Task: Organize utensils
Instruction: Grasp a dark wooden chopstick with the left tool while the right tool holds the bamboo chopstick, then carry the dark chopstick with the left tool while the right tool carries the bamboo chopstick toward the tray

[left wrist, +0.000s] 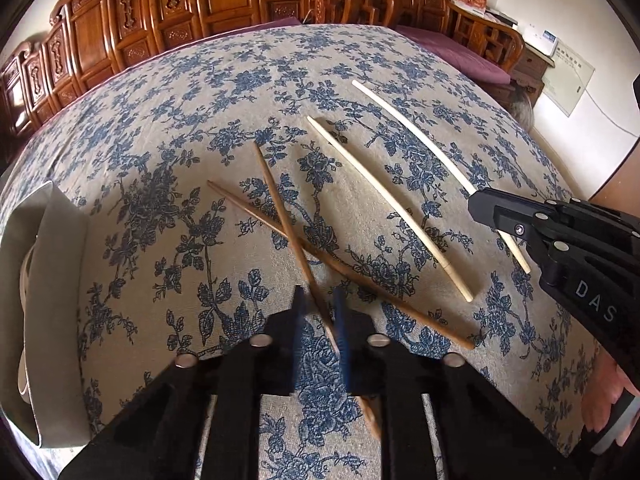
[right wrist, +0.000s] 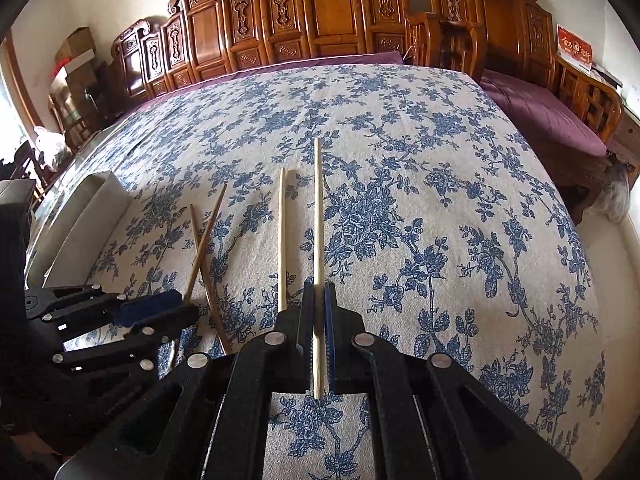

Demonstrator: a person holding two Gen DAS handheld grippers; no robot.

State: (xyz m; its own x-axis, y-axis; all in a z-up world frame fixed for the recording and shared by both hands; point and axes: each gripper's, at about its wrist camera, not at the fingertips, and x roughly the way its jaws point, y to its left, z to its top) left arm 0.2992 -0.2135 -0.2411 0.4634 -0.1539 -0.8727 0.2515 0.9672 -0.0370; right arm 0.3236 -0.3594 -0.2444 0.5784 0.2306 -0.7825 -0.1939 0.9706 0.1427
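Note:
Two brown chopsticks lie crossed on the blue floral tablecloth. My left gripper is shut on the near end of one brown chopstick, which passes between its blue pads; the other brown chopstick lies under it. In the right wrist view the left gripper pinches that brown chopstick at the left. My right gripper is shut on a pale chopstick that points straight away from it. A second pale chopstick lies just to its left. The right gripper shows over the held pale chopstick.
A grey open container stands at the table's left edge, also visible as the grey container. Carved wooden benches with purple cushions line the far and right sides. A person's hand holds the right gripper.

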